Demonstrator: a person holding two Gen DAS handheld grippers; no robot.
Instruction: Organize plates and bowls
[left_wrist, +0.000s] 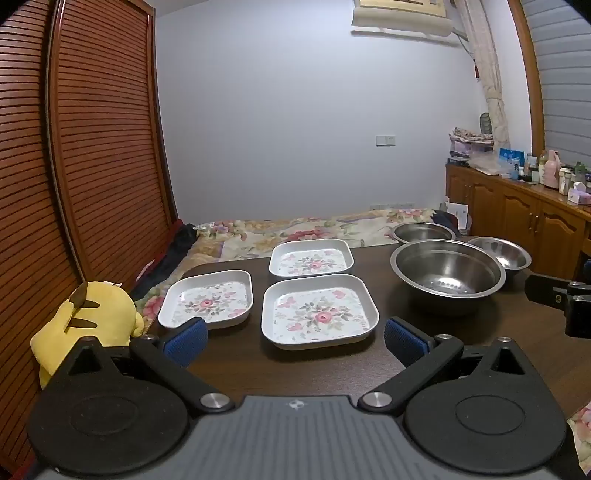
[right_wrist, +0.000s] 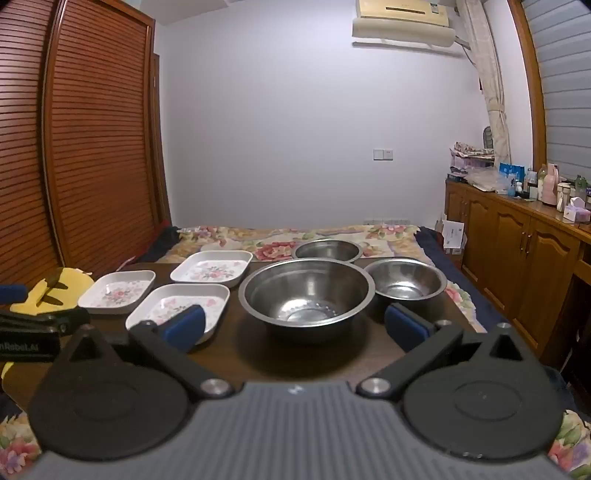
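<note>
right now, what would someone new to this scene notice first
Three white square floral plates sit clustered on the left half of the dark wooden table, and three stainless steel bowls on the right half, the largest one nearest. A yellow plush toy rests off the table's left edge.

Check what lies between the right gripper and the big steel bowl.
Only bare dark table separates the right gripper from the big steel bowl, seen in the right wrist view.
</note>
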